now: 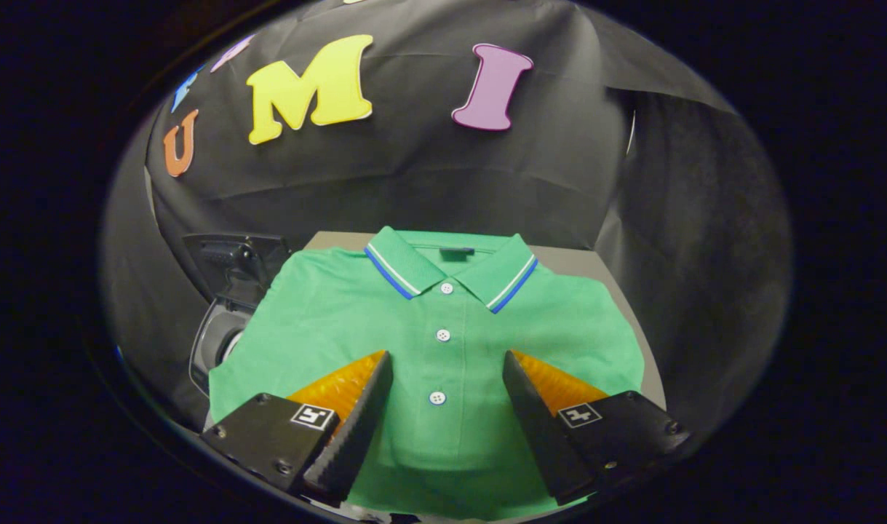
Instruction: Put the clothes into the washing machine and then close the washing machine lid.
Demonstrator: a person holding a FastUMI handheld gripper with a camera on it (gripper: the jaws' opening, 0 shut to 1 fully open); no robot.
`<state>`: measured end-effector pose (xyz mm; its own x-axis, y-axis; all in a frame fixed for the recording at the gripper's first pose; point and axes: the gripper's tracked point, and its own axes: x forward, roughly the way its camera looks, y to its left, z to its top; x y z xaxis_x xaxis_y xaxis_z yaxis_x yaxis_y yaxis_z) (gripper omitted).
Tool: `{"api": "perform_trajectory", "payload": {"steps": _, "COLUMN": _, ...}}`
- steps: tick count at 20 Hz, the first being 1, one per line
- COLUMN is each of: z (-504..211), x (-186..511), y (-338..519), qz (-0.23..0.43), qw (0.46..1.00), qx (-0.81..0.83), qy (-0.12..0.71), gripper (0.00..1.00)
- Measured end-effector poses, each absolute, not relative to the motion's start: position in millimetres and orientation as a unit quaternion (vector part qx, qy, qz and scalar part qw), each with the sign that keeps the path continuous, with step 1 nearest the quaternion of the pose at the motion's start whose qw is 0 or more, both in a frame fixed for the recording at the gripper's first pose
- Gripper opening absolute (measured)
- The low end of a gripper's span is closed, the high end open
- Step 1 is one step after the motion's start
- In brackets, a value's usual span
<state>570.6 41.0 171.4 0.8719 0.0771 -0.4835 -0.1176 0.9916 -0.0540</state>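
A green polo shirt (pixel 443 342) lies flat and face up on a grey table (pixel 592 263), neatly folded with its sleeves tucked away. The collar (pixel 450 266), trimmed with blue and white stripes, points away from the camera toward the black cloth wall of the booth. Three white buttons (pixel 443 335) run down the middle of the chest in a straight line.

The hand-held gripper (pixel 447 371) hangs above the near half of the shirt, tilted to look forward and down over it. Its two fingers are spread wide apart and hold nothing. Each finger is a black wedge with a ribbed inner face and an orange back, and each carries a small square black-and-white marker near its base. The left finger (pixel 356 415) sits over the left side of the chest, the right finger (pixel 534 411) over the right side, and the lowest button shows in the open gap between them. Whether the fingertips touch the cloth cannot be told.

Beyond the left edge of the table, just beside the shirt's left shoulder, stands a dark washing machine (pixel 221 335) with its lid (pixel 236 258) raised and a round opening partly visible below it.
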Motion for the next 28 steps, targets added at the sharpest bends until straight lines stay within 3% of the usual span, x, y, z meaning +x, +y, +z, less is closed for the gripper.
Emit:
{"api": "perform_trajectory", "payload": {"steps": 7, "z": 167.1, "x": 569.8, "y": 49.5, "qz": 0.046, "qw": 0.958, "qx": -0.015, "qy": 0.282, "gripper": 0.88}}
{"api": "perform_trajectory", "payload": {"steps": 14, "z": 171.7, "x": 572.8, "y": 67.1, "qz": 0.052, "qw": 0.948, "qx": -0.013, "qy": 0.314, "gripper": 0.33}}
{"api": "perform_trajectory", "payload": {"steps": 16, "z": 172.2, "x": 571.5, "y": 68.0, "qz": 0.043, "qw": 0.948, "qx": -0.023, "qy": 0.316, "gripper": 0.11}}
{"api": "perform_trajectory", "payload": {"steps": 20, "z": 175.3, "x": 567.8, "y": 71.4, "qz": 0.035, "qw": 0.952, "qx": -0.022, "qy": 0.303, "gripper": 0.05}}
{"api": "perform_trajectory", "payload": {"steps": 28, "z": 231.7, "x": 527.5, "y": 107.3, "qz": 0.076, "qw": 0.973, "qx": 0.032, "qy": 0.217, "gripper": 0.05}}
